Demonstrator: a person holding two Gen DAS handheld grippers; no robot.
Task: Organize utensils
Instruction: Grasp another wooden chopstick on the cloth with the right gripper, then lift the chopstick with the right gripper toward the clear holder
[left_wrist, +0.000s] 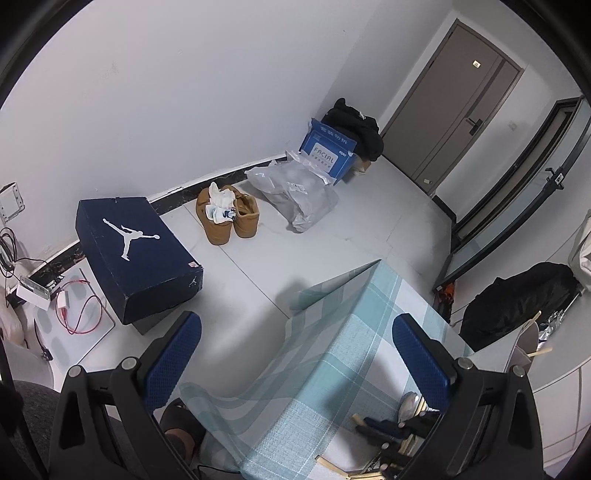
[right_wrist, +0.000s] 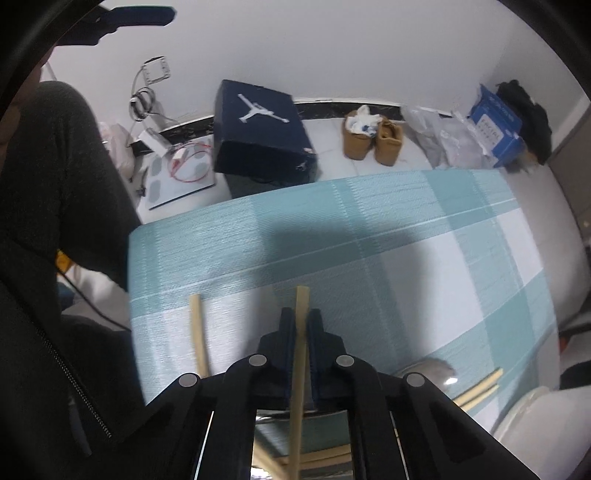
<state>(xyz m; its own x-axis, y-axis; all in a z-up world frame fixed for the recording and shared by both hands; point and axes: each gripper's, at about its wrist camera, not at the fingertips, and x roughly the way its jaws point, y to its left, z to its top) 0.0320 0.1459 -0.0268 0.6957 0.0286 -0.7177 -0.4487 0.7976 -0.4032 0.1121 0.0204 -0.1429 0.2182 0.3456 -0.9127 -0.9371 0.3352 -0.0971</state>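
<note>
The right gripper (right_wrist: 302, 320) is squeezing its jaws shut on a chopstick (right_wrist: 300, 332) over the near side of the counter (right_wrist: 406, 229). Another chopstick (right_wrist: 198, 332) is lying just left of it. The left gripper (left_wrist: 295, 332) is hanging with jaws wide open, holding nothing.

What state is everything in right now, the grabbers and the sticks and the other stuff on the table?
Right gripper: shut on a chopstick.
Held chopstick: clamped between the pads, tip sticking out ahead.
Second chopstick: lying loose on the tablecloth.
Left gripper: open, holding nothing.
Spoon: resting on the table, bowl visible.
</note>
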